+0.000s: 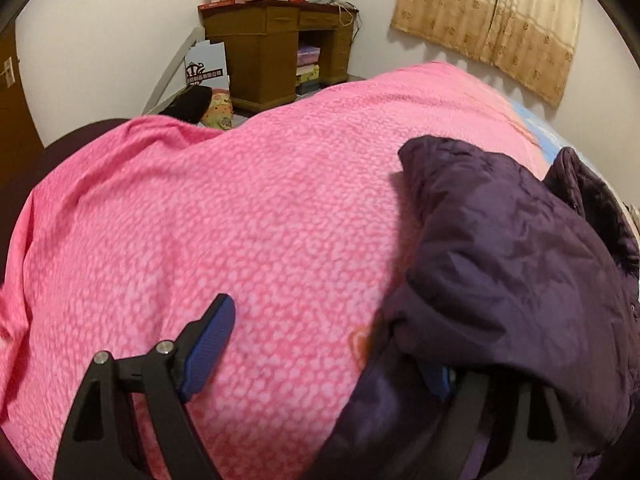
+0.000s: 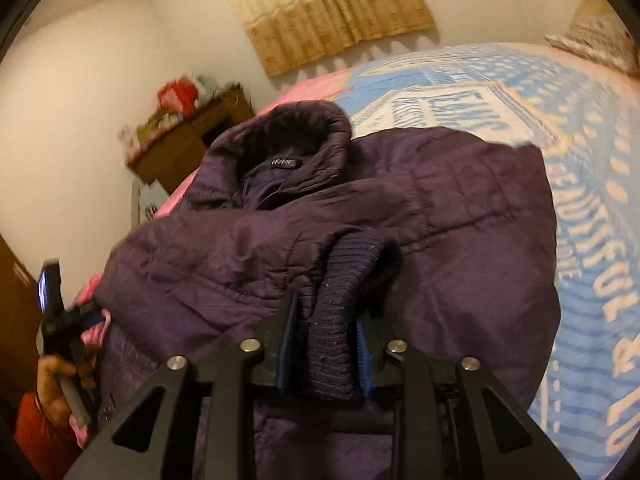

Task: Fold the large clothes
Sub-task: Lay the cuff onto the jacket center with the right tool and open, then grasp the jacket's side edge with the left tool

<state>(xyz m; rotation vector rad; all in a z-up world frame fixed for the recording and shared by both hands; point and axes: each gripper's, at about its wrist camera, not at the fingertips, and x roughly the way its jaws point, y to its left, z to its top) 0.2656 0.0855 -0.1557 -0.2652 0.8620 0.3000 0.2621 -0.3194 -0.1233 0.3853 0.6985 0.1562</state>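
Both fingers of the right gripper [image 2: 326, 346] are closed on the ribbed cuff [image 2: 340, 320] of the purple jacket [image 2: 400, 216], presumably so that the sleeve can be carried across the body for a fold. 2 fingers of the left gripper [image 1: 320, 348] are set wide apart; the left finger [image 1: 208, 344] is seen bare over the pink blanket [image 1: 240, 220], while the right one is partly covered by the jacket's edge, so nothing is judged to be gripped there. The jacket is spread on the bed, collar [image 2: 288, 140] away from the right gripper, lying partly on the pink blanket and partly on a blue-and-white printed cover [image 2: 560, 160]. Beyond the jacket, a cluttered brown desk [image 1: 272, 44] is placed against a white wall, and a beige curtain [image 1: 488, 20] is hung beside it.
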